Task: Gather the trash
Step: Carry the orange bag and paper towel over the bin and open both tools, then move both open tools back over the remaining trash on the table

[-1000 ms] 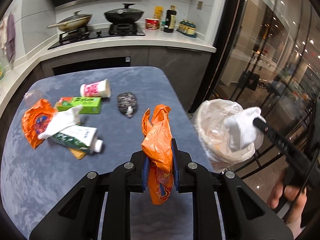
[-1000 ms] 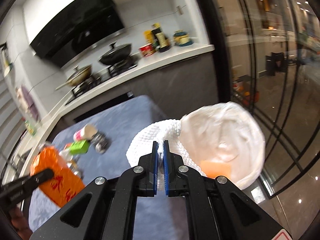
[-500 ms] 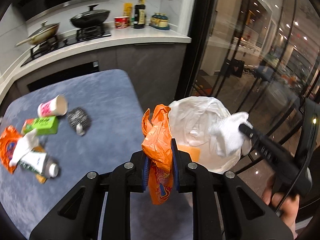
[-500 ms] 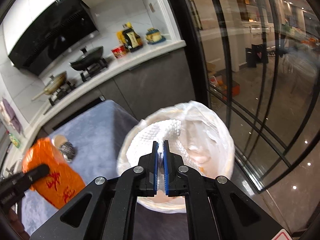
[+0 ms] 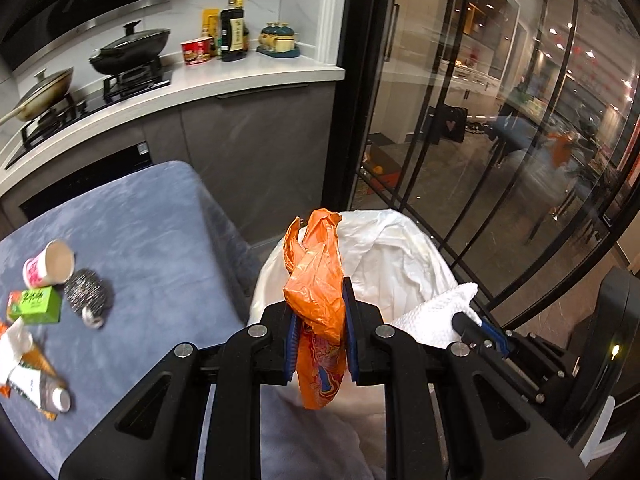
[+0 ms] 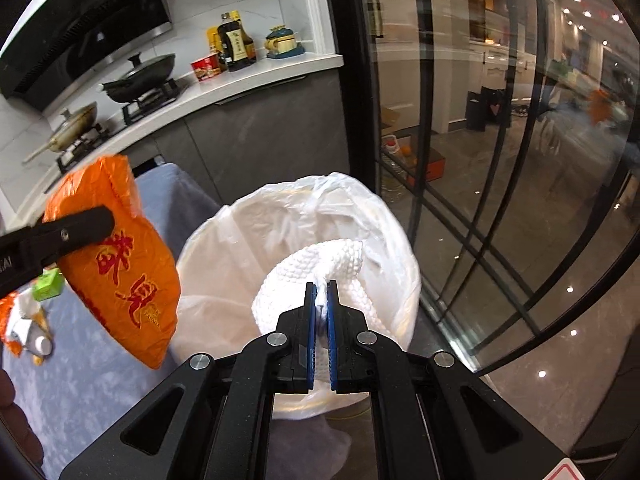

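Note:
My left gripper is shut on a crumpled orange plastic wrapper and holds it over the near rim of a bin lined with a white bag. In the right wrist view the same orange wrapper hangs at the left of the white-lined bin. My right gripper is shut on a white paper towel above the bin's opening; that paper towel also shows at the lower right of the left wrist view.
On the blue-grey table lie a pink paper cup, a steel scourer, a green box, a tube and other wrappers. A glass sliding door stands to the right, a kitchen counter with pans behind.
Both grippers have swung right, from over the table to above the bin, each still holding its trash. The table items have slid toward the left edge of both views.

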